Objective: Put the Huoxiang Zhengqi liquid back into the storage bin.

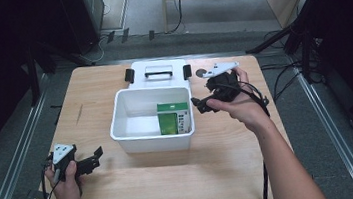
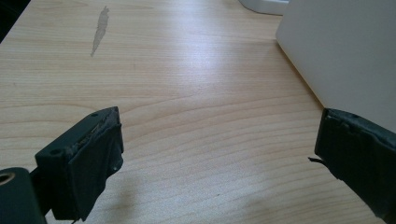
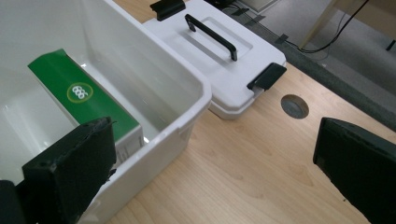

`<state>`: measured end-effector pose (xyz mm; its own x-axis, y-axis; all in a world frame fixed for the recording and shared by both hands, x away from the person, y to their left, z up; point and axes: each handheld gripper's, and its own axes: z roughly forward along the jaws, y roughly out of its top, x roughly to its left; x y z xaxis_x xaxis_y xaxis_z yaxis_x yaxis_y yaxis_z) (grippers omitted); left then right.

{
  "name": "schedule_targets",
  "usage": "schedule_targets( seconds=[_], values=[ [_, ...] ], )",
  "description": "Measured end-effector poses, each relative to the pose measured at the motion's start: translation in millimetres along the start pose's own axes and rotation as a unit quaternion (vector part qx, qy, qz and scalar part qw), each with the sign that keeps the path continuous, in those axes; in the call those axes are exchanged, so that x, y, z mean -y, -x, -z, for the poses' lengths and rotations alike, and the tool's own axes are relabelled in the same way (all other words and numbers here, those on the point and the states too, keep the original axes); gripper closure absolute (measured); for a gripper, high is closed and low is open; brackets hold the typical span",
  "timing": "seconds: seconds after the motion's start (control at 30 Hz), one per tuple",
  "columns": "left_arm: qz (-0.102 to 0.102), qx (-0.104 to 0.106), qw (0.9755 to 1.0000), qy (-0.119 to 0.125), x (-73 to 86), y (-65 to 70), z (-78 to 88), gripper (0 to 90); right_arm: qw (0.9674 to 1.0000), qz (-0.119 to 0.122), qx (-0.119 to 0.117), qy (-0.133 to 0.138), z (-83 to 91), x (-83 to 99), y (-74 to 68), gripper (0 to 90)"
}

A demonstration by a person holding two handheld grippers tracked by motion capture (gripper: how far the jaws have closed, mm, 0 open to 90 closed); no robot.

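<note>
High view: a white bin point(image 1: 130, 130) stands open at the centre of the frame on a wooden table point(image 1: 183, 174). A green carton point(image 1: 172, 118) stands inside the bin, against its right wall. The bin's white lid point(image 1: 159, 73), with a black handle and two black latches, lies flat just above the bin in the frame, touching or nearly touching its far rim. The right gripper point(image 1: 201, 104) is held right of centre, just beside the bin's right wall and above the table, its jaws pointing left toward the carton. The left gripper point(image 1: 94, 158) rests low in the lower left of the frame, near the bin's lower left corner, jaws pointing right.

Right gripper view: the jaws stand spread wide with nothing between them; the left jaw overlaps the bin's rim in the picture, the right jaw hangs over bare wood. The carton appears in the upper left, the lid at top centre, and a round grey grommet point(image 3: 294, 106) in the table right of centre.

Left gripper view: the jaws are likewise spread apart and empty over the tabletop, with the bin's outer wall at the upper right.
</note>
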<state>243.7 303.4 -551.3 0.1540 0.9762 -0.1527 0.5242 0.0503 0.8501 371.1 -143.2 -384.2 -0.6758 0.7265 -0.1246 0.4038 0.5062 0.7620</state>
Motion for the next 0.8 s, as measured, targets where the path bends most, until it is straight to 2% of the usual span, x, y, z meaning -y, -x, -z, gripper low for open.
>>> schedule_targets(
  seconds=[0.07, 0.3, 0.37, 0.53, 0.57, 0.6, 0.63, 0.67, 0.73, 0.8],
  values=[
    [-0.001, 0.0, 1.0, 0.0, 0.0, -0.1, 0.1, 2.1, 0.9997, -0.018, 0.008, 0.011, 2.9, 12.4, 1.4, 0.0],
    [-0.001, 0.0, 1.0, 0.0, 0.1, 0.0, 0.2, 2.1, 0.9984, -0.035, 0.031, 0.033, 5.4, 36.7, 4.2, 0.0],
    [0.0, 0.0, 1.0, 0.001, 0.1, 0.0, 0.2, 2.1, 0.9969, -0.048, 0.042, 0.046, 6.8, 48.8, 5.8, 0.0],
    [0.0, -0.001, 1.0, 0.001, 0.1, 0.1, 0.3, 2.1, 0.9942, -0.077, 0.048, 0.058, 9.4, 70.5, 8.4, 0.0],
    [0.0, -0.001, 1.0, 0.001, 0.1, 0.1, 0.3, 2.1, 0.9942, -0.077, 0.048, 0.058, 9.4, 70.5, 8.4, 0.0],
    [-0.001, -0.001, 1.0, 0.002, 0.2, 0.2, 0.3, 2.1, 0.9933, -0.08, 0.054, 0.063, 10.8, 81.5, 9.1, 0.0],
    [-0.001, -0.001, 1.0, 0.002, 0.2, 0.2, 0.3, 2.1, 0.9933, -0.08, 0.054, 0.063, 10.8, 81.5, 9.1, 0.0],
    [-0.001, -0.001, 1.0, 0.001, 0.1, 0.3, 0.3, 2.1, 0.993, -0.081, 0.049, 0.071, 12.8, 91.7, 9.6, 0.0],
    [-0.002, -0.001, 1.0, 0.001, 0.2, 0.4, 0.4, 2.1, 0.9927, -0.08, 0.055, 0.071, 13.9, 101.6, 9.8, 0.0],
    [-0.003, -0.001, 1.0, 0.001, 0.1, 0.5, 0.4, 2.1, 0.9926, -0.081, 0.058, 0.069, 14.0, 105.3, 10.0, 0.0]
  ],
)
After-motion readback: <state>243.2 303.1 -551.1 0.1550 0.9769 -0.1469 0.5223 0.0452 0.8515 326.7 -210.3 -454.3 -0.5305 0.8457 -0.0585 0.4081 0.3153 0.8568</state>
